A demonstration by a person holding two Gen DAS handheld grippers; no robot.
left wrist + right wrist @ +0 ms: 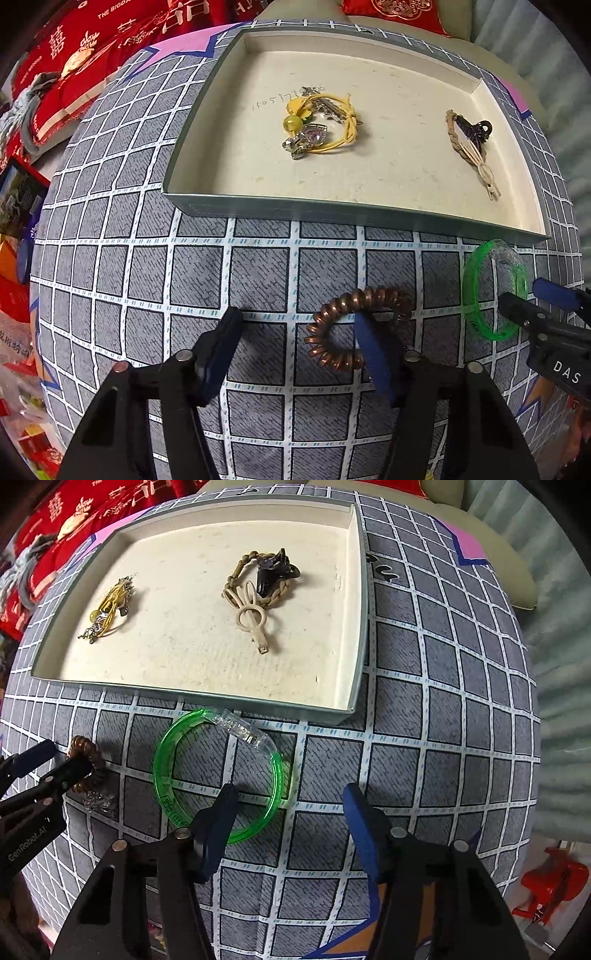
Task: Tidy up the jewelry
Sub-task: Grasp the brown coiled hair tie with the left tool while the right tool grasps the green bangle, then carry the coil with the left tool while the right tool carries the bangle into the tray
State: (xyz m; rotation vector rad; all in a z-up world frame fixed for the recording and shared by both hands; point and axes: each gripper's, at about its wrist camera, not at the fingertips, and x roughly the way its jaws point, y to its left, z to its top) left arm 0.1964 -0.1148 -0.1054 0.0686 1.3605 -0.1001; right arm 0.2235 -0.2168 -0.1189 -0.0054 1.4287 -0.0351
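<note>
A brown spiral hair tie (369,295) lies on the grey checked cloth (147,277). My left gripper (295,321) points down over it, open, with its right finger inside the ring and the coil's left side between the fingers. A green bangle (159,775) with a clear section lies to the right of the hair tie. My right gripper (291,794) is open over the bangle, left finger inside the ring and the right rim between the fingers. Each view also catches the other gripper at its edge: the right gripper (519,291) and the left gripper (70,755). The bangle (476,323) shows in both views.
A shallow cream-lined tray (332,212) behind the grippers holds a yellow hair tie with charms (317,122) and a braided tie with clips (469,144). A small silver piece (98,799) lies near the hair tie. Red cushions (74,55) crowd the far left.
</note>
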